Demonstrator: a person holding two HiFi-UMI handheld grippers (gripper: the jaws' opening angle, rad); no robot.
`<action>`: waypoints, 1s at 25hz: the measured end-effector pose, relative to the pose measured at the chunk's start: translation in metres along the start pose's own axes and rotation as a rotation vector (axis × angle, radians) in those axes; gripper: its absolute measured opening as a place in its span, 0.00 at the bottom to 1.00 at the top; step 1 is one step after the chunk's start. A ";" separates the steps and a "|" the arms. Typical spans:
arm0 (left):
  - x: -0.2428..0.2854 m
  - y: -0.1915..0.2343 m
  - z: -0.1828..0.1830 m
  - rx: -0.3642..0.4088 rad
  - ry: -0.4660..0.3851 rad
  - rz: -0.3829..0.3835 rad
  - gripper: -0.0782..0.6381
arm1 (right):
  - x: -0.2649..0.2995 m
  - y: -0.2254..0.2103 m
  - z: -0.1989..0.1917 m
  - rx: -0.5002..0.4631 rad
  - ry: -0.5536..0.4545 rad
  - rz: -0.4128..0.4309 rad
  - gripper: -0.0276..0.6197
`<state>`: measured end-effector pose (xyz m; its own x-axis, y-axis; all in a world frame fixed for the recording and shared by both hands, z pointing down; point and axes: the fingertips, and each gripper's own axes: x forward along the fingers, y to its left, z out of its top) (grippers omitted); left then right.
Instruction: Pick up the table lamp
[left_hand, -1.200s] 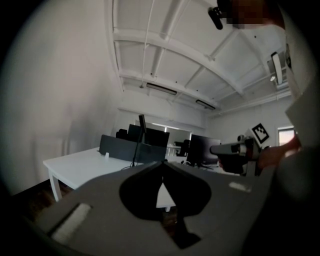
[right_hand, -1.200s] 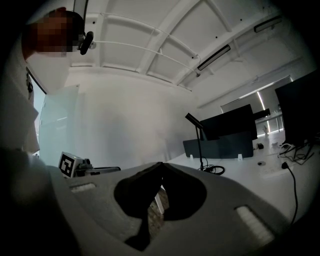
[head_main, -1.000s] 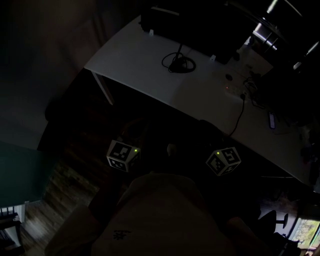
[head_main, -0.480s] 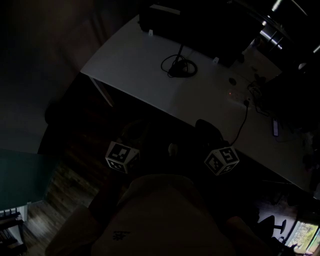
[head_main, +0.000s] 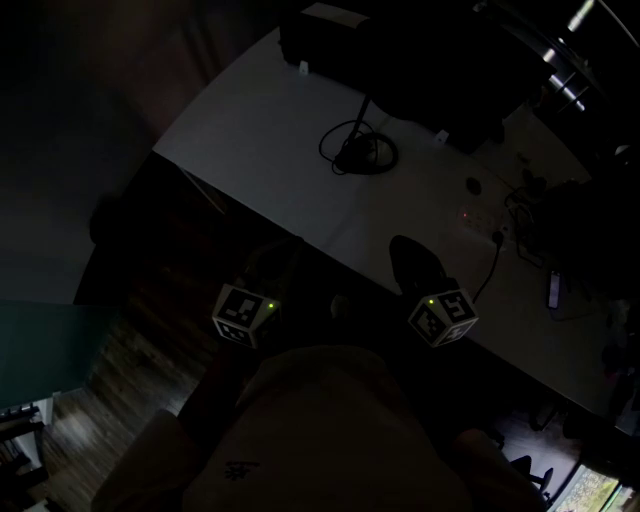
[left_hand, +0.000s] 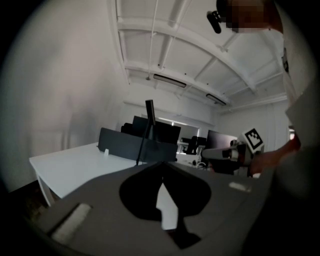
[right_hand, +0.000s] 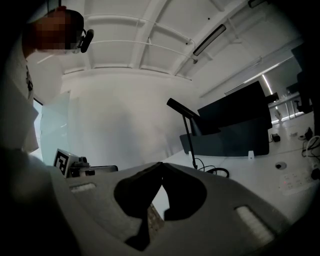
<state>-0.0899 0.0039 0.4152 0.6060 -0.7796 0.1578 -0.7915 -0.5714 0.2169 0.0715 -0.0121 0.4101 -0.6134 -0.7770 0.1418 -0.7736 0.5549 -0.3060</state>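
The table lamp (head_main: 362, 112) is a thin black pole with a flat head, standing on the white table (head_main: 260, 130) beside a coil of black cable (head_main: 357, 152). In the left gripper view the table lamp (left_hand: 146, 134) stands ahead, well beyond the jaws; in the right gripper view the table lamp (right_hand: 188, 134) is ahead and slightly right. My left gripper (head_main: 272, 262) is at the table's near edge, shut and holding nothing (left_hand: 162, 163). My right gripper (head_main: 405, 252) reaches over the near edge, also shut and holding nothing (right_hand: 161, 164). Both are far short of the lamp.
A dark partition (head_main: 330, 35) and black monitors (right_hand: 235, 112) stand behind the lamp. Cables, a small round puck (head_main: 472, 185) and a phone (head_main: 553, 288) lie at the table's right. Dark wooden floor (head_main: 120, 370) is below the table's left corner.
Both grippers have moved forward toward the table. The right one now sits over the table's near edge, and the left has reached that edge. Both stayed shut.
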 end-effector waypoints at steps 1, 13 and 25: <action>0.009 0.002 0.003 0.002 -0.001 0.007 0.11 | 0.006 -0.008 0.003 -0.003 0.003 0.007 0.04; 0.083 0.018 0.007 0.059 0.010 0.042 0.11 | 0.048 -0.072 0.023 -0.030 0.037 0.076 0.04; 0.120 0.011 0.006 0.068 0.011 0.094 0.11 | 0.049 -0.110 0.029 0.032 0.015 0.134 0.04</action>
<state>-0.0262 -0.0971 0.4304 0.5295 -0.8280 0.1846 -0.8481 -0.5124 0.1346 0.1318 -0.1198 0.4233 -0.7133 -0.6919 0.1119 -0.6794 0.6432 -0.3533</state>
